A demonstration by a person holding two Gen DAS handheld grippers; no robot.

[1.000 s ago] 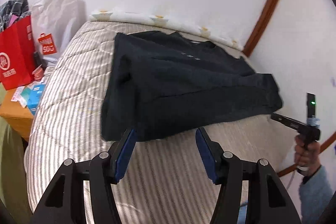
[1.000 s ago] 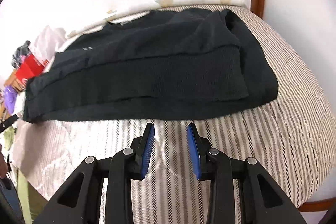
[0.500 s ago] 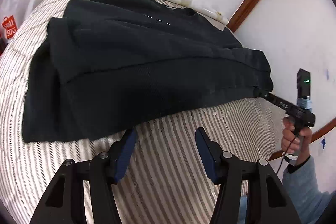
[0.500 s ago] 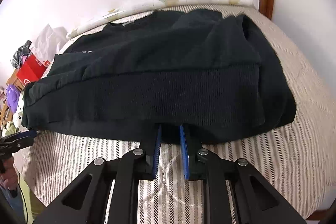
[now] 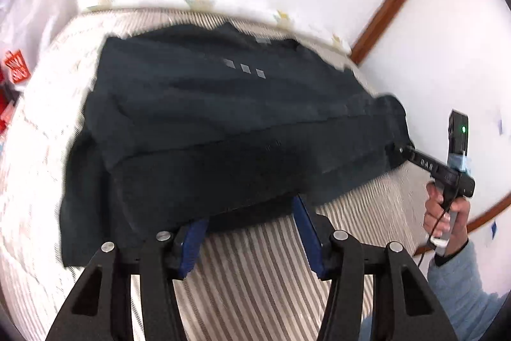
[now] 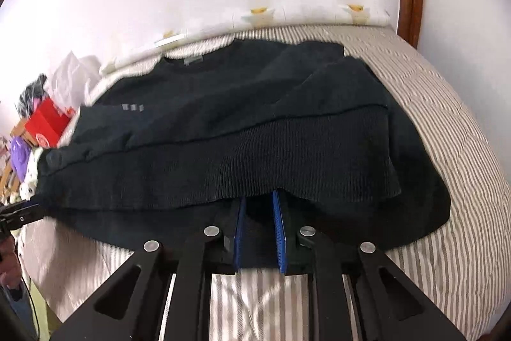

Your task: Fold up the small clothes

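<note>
**Two grippers at the near hem of a dark sweater on a striped bed**

Left wrist view, left to right: a red bag [image 5: 14, 69], cut off by the frame edge and blurred; the striped mattress [image 5: 255, 270]; the dark sweater [image 5: 223, 123] lying flat on it, its far edge smeared by motion. The left gripper [image 5: 249, 213] meets the hem; its jaws, which have just been closing, stand apart with the hem between them, and the fingertips are hidden under the cloth, so any pinch cannot be judged. At far right the person's hand [image 5: 447, 213] holds the right gripper [image 6: 259, 197], whose tips vanish into the sweater's corner.

Right wrist view: the blue pads [image 6: 240, 232] stand close together, clamped on the hem, their tips covered by the ribbed band.
</note>
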